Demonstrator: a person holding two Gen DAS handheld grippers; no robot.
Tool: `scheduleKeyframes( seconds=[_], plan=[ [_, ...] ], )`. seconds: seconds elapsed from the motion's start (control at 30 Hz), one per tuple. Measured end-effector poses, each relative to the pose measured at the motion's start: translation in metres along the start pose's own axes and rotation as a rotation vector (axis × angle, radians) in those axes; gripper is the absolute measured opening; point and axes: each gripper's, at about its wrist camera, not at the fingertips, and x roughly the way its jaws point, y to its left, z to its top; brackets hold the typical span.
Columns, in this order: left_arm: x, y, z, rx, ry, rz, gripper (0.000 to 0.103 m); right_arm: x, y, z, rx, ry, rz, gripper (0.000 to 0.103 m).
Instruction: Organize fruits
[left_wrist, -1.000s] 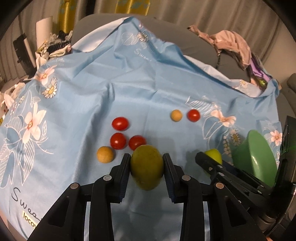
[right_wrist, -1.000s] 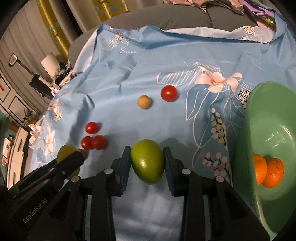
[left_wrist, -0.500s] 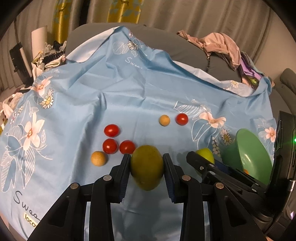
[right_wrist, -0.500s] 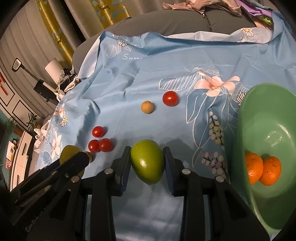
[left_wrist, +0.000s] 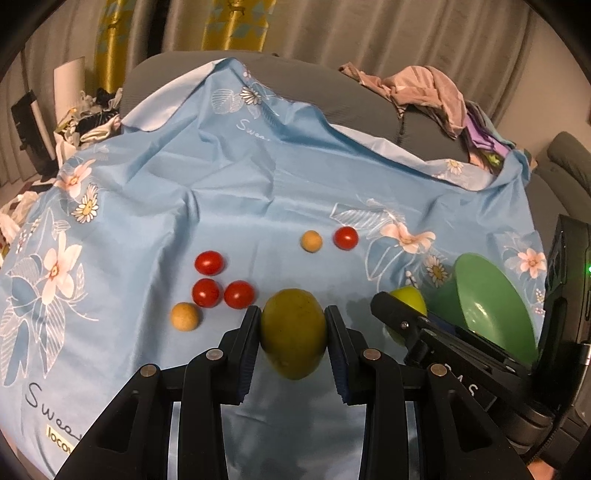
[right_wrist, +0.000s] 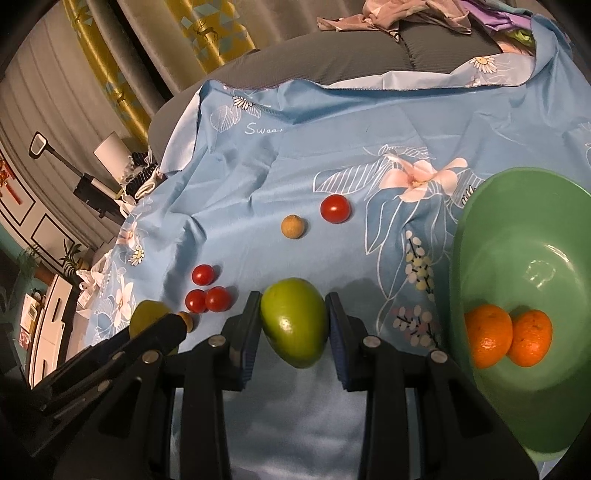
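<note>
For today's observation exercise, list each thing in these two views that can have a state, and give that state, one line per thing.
Left gripper: shut on a yellow-green mango.
Right gripper: shut on a green mango.
Green bowl: holds two oranges.
Four cherry tomatoes: loose on the blue cloth.
Two tan round fruits: loose on the cloth.

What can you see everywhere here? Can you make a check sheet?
Surface: wrinkled light-blue floral cloth.
Job's things: four red cherry tomatoes, one; two small tan round fruits, one; two oranges inside the green plastic bowl.
Clutter: pink crumpled clothes.
Grippers: left gripper shut on yellowish-green mango; right gripper shut on bright green mango.
Cables: nothing seen.
Surroundings: grey sofa, yellow patterned curtains.
</note>
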Motion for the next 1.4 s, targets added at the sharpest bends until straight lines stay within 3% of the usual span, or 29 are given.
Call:
scheduleKeyframes(
  seconds=[1.4],
  plan=[
    [-0.013,-0.022,-0.005,0.051,-0.027,-0.048,0.035,-0.030,-0.011,0.003,0.049,-0.076,0.036,0.035]
  ],
)
